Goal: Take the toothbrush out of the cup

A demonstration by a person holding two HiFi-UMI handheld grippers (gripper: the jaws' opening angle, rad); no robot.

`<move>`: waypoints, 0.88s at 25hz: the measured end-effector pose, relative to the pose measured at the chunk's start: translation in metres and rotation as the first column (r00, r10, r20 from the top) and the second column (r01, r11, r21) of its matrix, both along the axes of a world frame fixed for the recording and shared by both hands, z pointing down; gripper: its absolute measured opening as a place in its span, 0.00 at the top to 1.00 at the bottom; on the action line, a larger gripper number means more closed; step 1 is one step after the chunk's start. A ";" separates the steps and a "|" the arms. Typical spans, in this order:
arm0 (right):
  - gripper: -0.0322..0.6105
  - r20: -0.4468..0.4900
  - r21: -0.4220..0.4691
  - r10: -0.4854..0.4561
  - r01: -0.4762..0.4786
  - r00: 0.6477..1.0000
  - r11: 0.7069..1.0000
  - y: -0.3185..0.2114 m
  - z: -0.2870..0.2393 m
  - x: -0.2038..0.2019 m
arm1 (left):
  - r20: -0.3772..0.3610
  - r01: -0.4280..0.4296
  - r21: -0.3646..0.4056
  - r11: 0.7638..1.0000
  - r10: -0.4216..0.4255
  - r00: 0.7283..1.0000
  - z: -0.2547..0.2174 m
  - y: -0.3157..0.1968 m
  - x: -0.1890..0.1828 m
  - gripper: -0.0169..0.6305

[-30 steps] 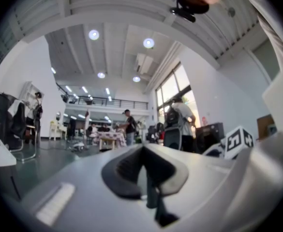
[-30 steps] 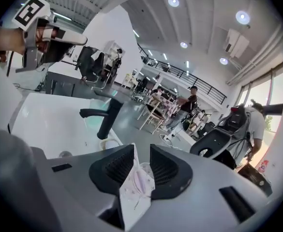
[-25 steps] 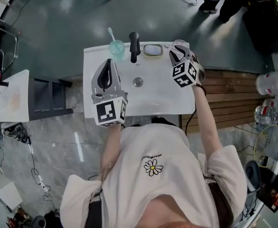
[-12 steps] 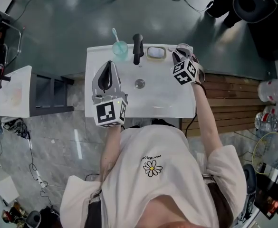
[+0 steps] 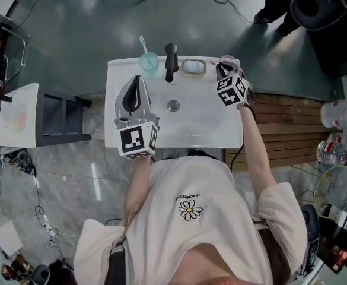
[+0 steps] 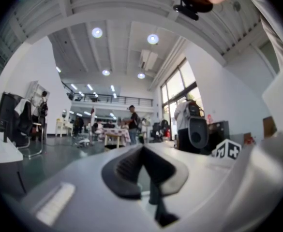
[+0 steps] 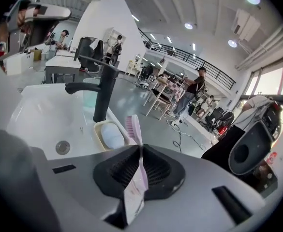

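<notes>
A translucent teal cup (image 5: 149, 61) stands at the sink's back left corner with a pale blue toothbrush (image 5: 142, 43) sticking out of it. My right gripper (image 5: 225, 70) hovers over the back right corner, shut on a pink toothbrush (image 7: 133, 127) whose bristled head pokes out past the jaws. In the right gripper view (image 7: 141, 153) the cup (image 7: 89, 96) shows partly behind the faucet. My left gripper (image 5: 134, 94) hangs over the left side of the basin, jaws shut with nothing between them. Its own view (image 6: 142, 151) looks out at the room.
The white sink (image 5: 117, 76) carries a black faucet (image 5: 171, 61), a cream soap dish (image 5: 193, 67) with a pale bar, and a drain (image 5: 173, 105). A dark shelf unit (image 5: 60, 120) stands to the left and wooden slats (image 5: 286, 123) lie to the right. People stand far off.
The right gripper has edged slightly toward the sink's back edge with the pink toothbrush still in it. The left gripper has stayed put.
</notes>
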State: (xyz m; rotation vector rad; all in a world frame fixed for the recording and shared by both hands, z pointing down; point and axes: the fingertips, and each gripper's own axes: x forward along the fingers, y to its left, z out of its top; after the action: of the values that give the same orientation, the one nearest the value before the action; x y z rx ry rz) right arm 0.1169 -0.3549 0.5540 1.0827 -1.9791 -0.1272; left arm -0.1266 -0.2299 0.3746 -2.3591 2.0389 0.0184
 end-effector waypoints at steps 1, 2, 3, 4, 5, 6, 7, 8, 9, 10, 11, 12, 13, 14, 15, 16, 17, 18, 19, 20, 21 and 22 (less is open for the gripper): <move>0.91 0.021 -0.003 0.015 -0.015 1.000 1.000 0.000 -0.003 0.001 | -0.001 -0.002 0.000 1.000 0.002 1.000 0.000 0.000 0.001 0.96; 0.91 0.041 -0.005 0.029 -0.028 0.999 1.000 0.001 -0.006 0.001 | -0.002 -0.005 0.001 1.000 0.005 1.000 -0.001 0.000 0.001 0.96; 0.91 0.057 -0.004 0.040 -0.039 0.998 0.999 0.001 -0.009 0.002 | -0.002 -0.009 0.004 1.000 0.009 1.000 -0.002 0.001 0.002 0.96; 0.92 0.069 0.000 0.048 -0.049 0.996 0.999 0.002 -0.013 0.003 | -0.001 -0.013 0.010 1.000 0.013 1.000 -0.005 0.001 0.004 0.96; 0.91 0.079 0.006 0.056 -0.056 0.995 0.998 0.002 -0.018 0.003 | 0.001 -0.018 0.018 1.000 0.018 1.000 -0.008 0.002 0.005 0.96; 0.92 0.088 0.014 0.061 -0.063 0.994 0.998 0.002 -0.023 0.004 | 0.005 -0.024 0.028 0.999 0.024 1.000 -0.011 0.002 0.006 0.96; 0.92 0.099 0.022 0.066 -0.069 0.993 0.997 0.002 -0.029 0.004 | 0.010 -0.029 0.038 0.999 0.029 1.000 -0.015 0.002 0.007 0.96; 0.91 0.112 0.031 0.070 -0.074 0.991 0.997 0.002 -0.036 0.004 | 0.015 -0.033 0.047 0.998 0.033 0.999 -0.018 0.001 0.008 0.96; 0.92 0.126 0.041 0.073 -0.079 0.989 0.996 0.002 -0.043 0.004 | 0.018 -0.036 0.055 0.998 0.035 0.999 -0.021 0.001 0.008 0.96; 0.92 0.140 0.054 0.074 -0.083 0.987 0.995 0.002 -0.051 0.003 | 0.018 -0.038 0.061 0.997 0.037 0.999 -0.023 0.001 0.008 0.96; 0.92 0.156 0.070 0.074 -0.085 0.985 0.994 0.003 -0.061 0.003 | 0.016 -0.039 0.067 0.997 0.038 0.999 -0.025 0.001 0.008 0.96; 0.92 0.173 0.090 0.070 -0.086 0.983 0.992 0.005 -0.070 0.001 | 0.013 -0.040 0.073 0.997 0.039 0.999 -0.027 0.002 0.007 0.96; 0.92 0.192 0.115 0.063 -0.086 0.979 0.990 0.006 -0.081 -0.001 | 0.011 -0.040 0.078 0.996 0.039 0.999 -0.029 0.003 0.007 0.96; 0.92 0.212 0.141 0.056 -0.087 0.976 0.986 0.009 -0.091 -0.003 | 0.011 -0.041 0.084 0.996 0.041 0.999 -0.031 0.003 0.007 0.96; 0.92 0.233 0.166 0.051 -0.091 0.971 0.982 0.012 -0.101 -0.005 | 0.012 -0.043 0.089 0.995 0.042 0.999 -0.033 0.004 0.006 0.96; 0.92 0.253 0.189 0.047 -0.097 0.966 0.977 0.016 -0.110 -0.007 | 0.013 -0.045 0.095 0.994 0.044 0.999 -0.035 0.004 0.006 0.96; 0.92 0.273 0.213 0.043 -0.104 0.961 0.971 0.020 -0.120 -0.009 | 0.016 -0.047 0.101 0.994 0.046 0.999 -0.038 0.004 0.005 0.96; 0.92 0.293 0.240 0.038 -0.112 0.955 0.964 0.025 -0.131 -0.012 | 0.019 -0.049 0.109 0.993 0.047 0.999 -0.041 0.004 0.005 0.96; 0.92 0.314 0.268 0.034 -0.123 0.949 0.956 0.030 -0.142 -0.014 | 0.023 -0.050 0.117 0.992 0.047 0.999 -0.044 0.005 0.005 0.96; 0.92 0.337 0.297 0.030 -0.136 0.941 0.945 0.035 -0.153 -0.017 | 0.027 -0.050 0.125 0.991 0.047 0.999 -0.047 0.005 0.004 0.96; 0.92 0.364 0.327 0.025 -0.153 0.931 0.933 0.041 -0.164 -0.019 | 0.031 -0.050 0.133 0.990 0.046 0.998 -0.050 0.005 0.003 0.96; 0.92 0.394 0.355 0.020 -0.172 0.919 0.919 0.046 -0.175 -0.021 | 0.034 -0.049 0.140 0.989 0.045 0.998 -0.052 0.005 0.003 0.96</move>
State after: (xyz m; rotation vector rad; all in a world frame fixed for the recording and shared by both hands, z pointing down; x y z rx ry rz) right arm 0.0958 -0.3086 0.3786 1.5571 -2.3033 -0.2769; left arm -0.1240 -0.2246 0.3224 -2.3069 1.9010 0.1217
